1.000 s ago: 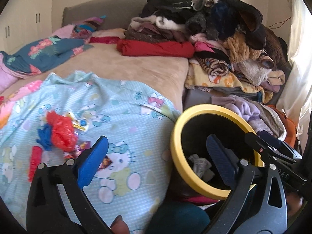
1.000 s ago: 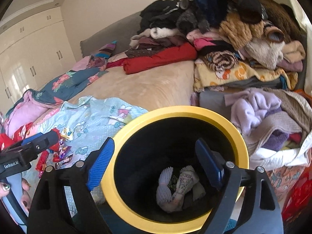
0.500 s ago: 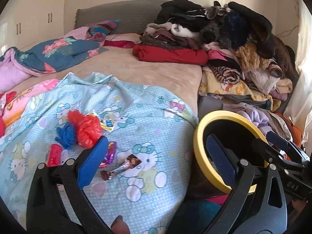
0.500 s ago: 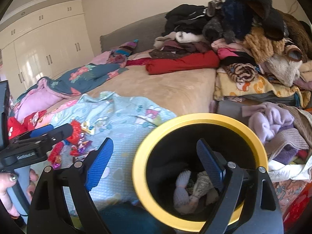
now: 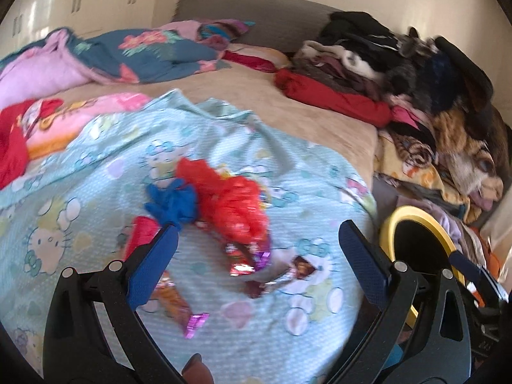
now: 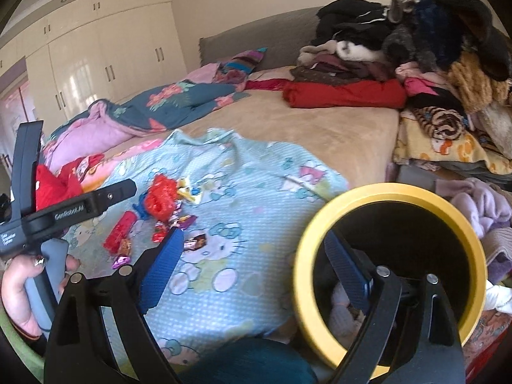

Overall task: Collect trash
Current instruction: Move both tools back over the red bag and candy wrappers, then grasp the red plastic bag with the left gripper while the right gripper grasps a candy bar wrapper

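Trash: wrappers [image 5: 246, 265] and red crumpled bag [image 5: 230, 204] lie loose on your bed's blue sheet [image 5: 96, 166] | bin [image 6: 393, 192] beside bed holds some pieces | both yours, left claw [image 5: 256, 265] and right claw [image 6: 252, 265], wide, empty | most remains.

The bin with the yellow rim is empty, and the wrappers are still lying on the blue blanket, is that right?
Not quite: the bin is not empty. The right wrist view shows pale crumpled trash at its bottom. The wrappers do lie on the blue blanket.
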The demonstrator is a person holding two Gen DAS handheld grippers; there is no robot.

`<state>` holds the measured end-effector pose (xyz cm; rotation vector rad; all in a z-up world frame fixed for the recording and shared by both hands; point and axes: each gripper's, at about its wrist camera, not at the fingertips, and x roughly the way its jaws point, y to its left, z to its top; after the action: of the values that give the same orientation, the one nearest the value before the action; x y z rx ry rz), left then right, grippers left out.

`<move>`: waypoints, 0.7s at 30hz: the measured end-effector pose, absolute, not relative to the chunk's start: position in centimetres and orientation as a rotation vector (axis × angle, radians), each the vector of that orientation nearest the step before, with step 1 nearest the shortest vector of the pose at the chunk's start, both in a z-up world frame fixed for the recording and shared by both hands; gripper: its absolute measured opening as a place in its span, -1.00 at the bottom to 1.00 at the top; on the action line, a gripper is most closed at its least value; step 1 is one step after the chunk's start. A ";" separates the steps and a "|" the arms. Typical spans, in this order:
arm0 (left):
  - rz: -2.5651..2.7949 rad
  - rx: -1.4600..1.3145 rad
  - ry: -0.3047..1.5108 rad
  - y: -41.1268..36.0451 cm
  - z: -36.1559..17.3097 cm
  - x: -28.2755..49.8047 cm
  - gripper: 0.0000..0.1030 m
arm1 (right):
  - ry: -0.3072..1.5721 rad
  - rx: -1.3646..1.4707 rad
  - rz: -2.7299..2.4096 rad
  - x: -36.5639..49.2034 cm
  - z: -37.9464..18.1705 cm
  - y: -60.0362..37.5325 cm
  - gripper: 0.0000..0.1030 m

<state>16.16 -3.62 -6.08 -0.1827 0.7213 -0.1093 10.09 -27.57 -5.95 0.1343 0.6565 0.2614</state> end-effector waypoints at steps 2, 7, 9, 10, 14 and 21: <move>-0.089 -0.216 0.724 -2.0 -6.3 16.4 0.79 | 0.671 0.128 0.277 10.6 -6.2 -26.7 0.69; -0.067 -0.260 0.726 0.3 -6.8 16.8 0.79 | 0.709 0.108 0.318 12.2 -7.0 -24.1 0.69; -0.068 -0.275 0.727 0.9 -6.9 16.9 0.79 | 0.727 0.103 0.330 13.0 -7.5 -23.1 0.69; -0.071 -0.287 0.728 1.2 -6.9 17.0 0.79 | 0.734 0.100 0.333 13.3 -7.8 -22.7 0.69; -0.109 -0.328 0.737 1.6 -7.1 17.4 0.64 | 0.796 0.106 0.347 15.0 -9.4 -21.4 0.69; -0.184 -0.384 0.769 1.0 -7.4 19.4 0.36 | 0.949 0.211 0.358 18.2 -12.9 -20.5 0.37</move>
<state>19.44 1.03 -7.37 -0.3842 0.7691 -0.1845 18.17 -20.46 -12.92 0.2111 0.9486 0.3578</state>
